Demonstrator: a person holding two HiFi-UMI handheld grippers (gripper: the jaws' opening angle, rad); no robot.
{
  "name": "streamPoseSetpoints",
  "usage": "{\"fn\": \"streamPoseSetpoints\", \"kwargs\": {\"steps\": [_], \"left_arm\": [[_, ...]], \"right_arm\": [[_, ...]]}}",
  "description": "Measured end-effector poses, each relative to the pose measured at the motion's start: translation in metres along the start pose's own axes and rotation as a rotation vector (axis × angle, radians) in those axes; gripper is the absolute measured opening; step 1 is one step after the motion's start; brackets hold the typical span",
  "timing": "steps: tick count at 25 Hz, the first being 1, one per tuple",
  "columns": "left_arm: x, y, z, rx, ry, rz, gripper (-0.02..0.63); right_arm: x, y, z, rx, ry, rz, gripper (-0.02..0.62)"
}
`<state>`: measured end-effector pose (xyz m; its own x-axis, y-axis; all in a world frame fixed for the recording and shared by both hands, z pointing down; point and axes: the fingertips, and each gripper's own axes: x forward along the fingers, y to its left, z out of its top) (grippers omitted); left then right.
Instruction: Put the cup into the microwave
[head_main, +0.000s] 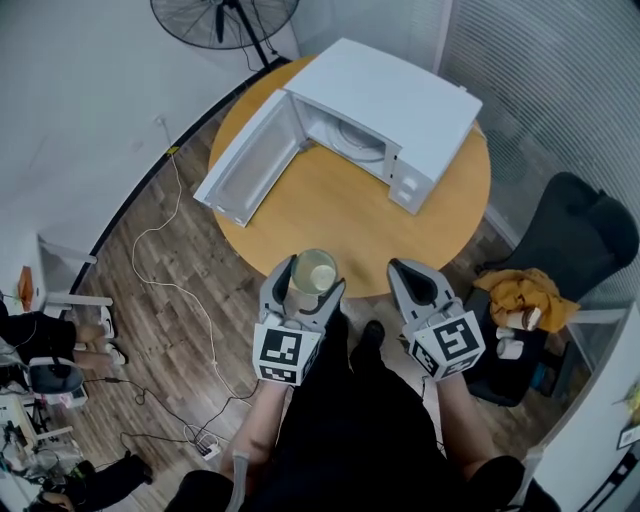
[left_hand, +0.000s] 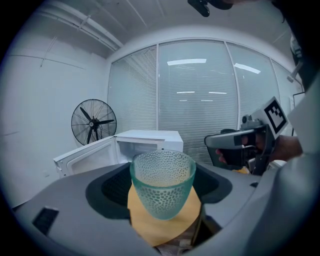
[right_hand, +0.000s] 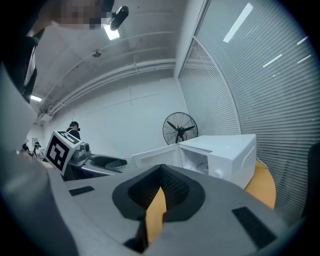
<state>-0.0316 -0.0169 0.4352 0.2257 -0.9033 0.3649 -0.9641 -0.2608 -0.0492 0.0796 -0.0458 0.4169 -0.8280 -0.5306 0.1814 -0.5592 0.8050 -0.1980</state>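
Observation:
A dimpled pale-green glass cup (left_hand: 162, 182) stands upright between my left gripper's jaws; my left gripper (head_main: 311, 277) is shut on it, held above the near edge of the round wooden table (head_main: 330, 215). The white microwave (head_main: 395, 95) stands at the table's far side, its door (head_main: 250, 160) swung wide open to the left and its cavity (head_main: 345, 135) showing a turntable. My right gripper (head_main: 405, 270) hovers beside the left one at the table's near edge, jaws shut with nothing between them. It also appears in the left gripper view as the right gripper (left_hand: 235, 145).
A black office chair (head_main: 575, 250) with an orange cloth (head_main: 525, 295) stands right of the table. A pedestal fan (head_main: 225, 20) stands behind the table at the far left. White cables (head_main: 165, 285) trail over the wooden floor on the left. Glass walls with blinds close the right side.

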Motion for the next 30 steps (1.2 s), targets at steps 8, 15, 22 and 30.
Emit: {"fn": "streamPoseSetpoints", "kwargs": {"steps": [8,15,22,30], "left_arm": [[0.025,0.025,0.003,-0.01,-0.011,-0.024,0.37],[0.068,0.056,0.01,0.009,-0.003,-0.088,0.37],[0.119,0.087,0.017,0.038,0.0,-0.154,0.37],[0.182,0.111,0.018,0.049,0.008,-0.213,0.37]], "right_arm": [[0.021,-0.007,0.007,-0.008,0.009,-0.036,0.009],[0.051,-0.021,0.022,-0.011,0.01,-0.107,0.009],[0.081,-0.037,0.032,-0.014,0.027,-0.18,0.009],[0.105,-0.06,0.03,0.01,0.061,-0.259,0.009]]}}
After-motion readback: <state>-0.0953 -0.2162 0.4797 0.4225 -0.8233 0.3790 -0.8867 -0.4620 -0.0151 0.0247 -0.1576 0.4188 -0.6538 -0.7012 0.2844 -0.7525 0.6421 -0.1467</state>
